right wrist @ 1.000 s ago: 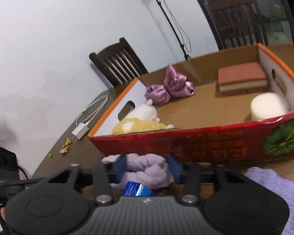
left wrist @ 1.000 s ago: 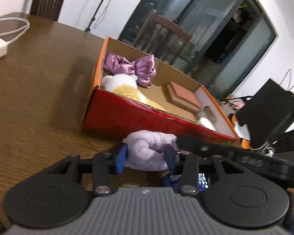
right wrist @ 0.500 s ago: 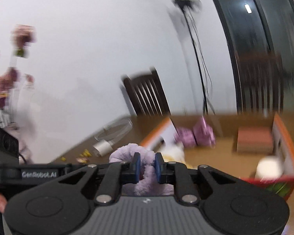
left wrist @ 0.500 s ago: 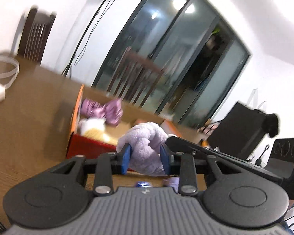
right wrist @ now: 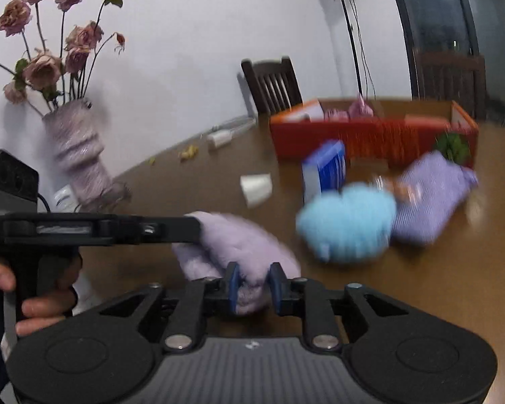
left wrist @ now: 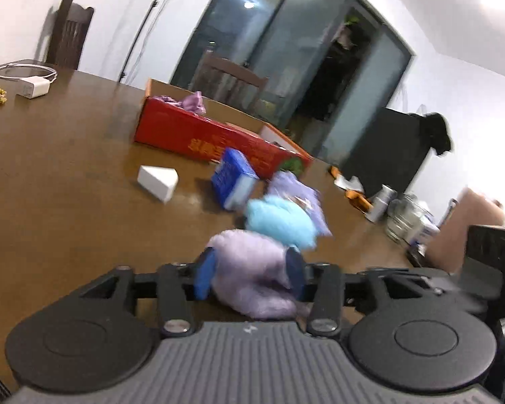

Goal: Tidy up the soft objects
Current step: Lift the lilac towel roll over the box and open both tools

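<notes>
Fingers of both grippers meet on one thing, a fluffy lilac plush cloth [left wrist: 252,276] held low over the brown wooden bench [left wrist: 67,175]. The left gripper [left wrist: 250,277] has its blue fingers [left wrist: 205,274] pressed into the cloth's two sides, so the bulk bulges forward between and beyond them. The right gripper [right wrist: 252,286] pinches a narrower fold of the same cloth [right wrist: 232,245] between its blue fingers [right wrist: 233,286], nearly together, with most of the plush spreading ahead and to the left, where the left gripper's black arm reaches it. Just beyond the cloth lies a fuzzy sky-blue plush ball [right wrist: 346,222], touching a ribbed lilac knitted pouch [right wrist: 431,195]; a blue-and-white carton [right wrist: 325,168] and a small white wedge-shaped block [left wrist: 158,181] sit nearby. Further back stands a red-sided open cardboard box [left wrist: 202,138], with a purple satin bow [left wrist: 192,102] showing above its rim.
</notes>
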### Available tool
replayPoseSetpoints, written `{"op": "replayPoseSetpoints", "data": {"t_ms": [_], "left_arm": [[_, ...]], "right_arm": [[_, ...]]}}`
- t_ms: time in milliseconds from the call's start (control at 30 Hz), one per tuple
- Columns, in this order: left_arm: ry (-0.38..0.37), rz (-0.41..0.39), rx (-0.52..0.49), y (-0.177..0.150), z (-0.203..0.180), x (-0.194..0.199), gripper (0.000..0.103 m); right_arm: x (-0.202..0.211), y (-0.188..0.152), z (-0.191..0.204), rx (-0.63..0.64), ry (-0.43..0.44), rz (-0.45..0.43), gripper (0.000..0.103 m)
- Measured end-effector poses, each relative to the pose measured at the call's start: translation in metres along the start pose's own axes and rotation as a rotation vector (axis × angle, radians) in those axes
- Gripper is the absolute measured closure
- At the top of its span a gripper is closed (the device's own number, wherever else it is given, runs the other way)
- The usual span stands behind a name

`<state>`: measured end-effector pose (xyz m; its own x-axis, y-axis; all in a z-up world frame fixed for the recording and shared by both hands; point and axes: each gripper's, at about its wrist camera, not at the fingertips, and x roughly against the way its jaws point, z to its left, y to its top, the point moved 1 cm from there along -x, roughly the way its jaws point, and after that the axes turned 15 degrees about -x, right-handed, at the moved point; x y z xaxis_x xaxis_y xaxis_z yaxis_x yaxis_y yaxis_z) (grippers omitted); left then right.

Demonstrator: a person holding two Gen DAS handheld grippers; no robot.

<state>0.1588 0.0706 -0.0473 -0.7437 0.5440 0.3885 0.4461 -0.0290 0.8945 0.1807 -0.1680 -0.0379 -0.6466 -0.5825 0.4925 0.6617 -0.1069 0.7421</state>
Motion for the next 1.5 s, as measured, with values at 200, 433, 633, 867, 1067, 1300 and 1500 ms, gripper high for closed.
{"op": "replayPoseSetpoints", "data": {"t_ms": [200,433,633,867,1067,1300,1500], "left_arm": [[0.023,-0.041,0.116,0.002,0.014,0.02,0.042],[0.111,0.058,0.177,0.008,0.017,-0.011,0.05],[0.227,0.148,-0.013,-0.002,-0.007,-0.014,0.05],[0.14,0.19,-0.033,0.009,-0.007,-0.025,0.078],[0.114,0.052,-0.088,0.067,0.008,-0.041,0.081],[0.088,0.005,-0.147,0.213,0.067,-0.136,0.081],[0.165,0.245,-0.072,0.275,0.14,-0.278,0.081]], "right_arm": [[0.031,-0.009,-0.015,-0.11,0.007,-0.037,0.059],[-0.011,0.023,-0.006,-0.144,-0.005,-0.053,0.059],[-0.038,0.012,-0.004,-0.111,-0.043,0.023,0.06],[-0.033,0.005,-0.006,-0.101,0.008,0.041,0.082],[-0.024,0.051,-0.003,-0.095,0.076,-0.071,0.088],[-0.071,0.219,-0.027,-0.056,0.091,-0.2,0.088],[-0.195,0.33,-0.075,-0.129,-0.095,-0.049,0.088]]}}
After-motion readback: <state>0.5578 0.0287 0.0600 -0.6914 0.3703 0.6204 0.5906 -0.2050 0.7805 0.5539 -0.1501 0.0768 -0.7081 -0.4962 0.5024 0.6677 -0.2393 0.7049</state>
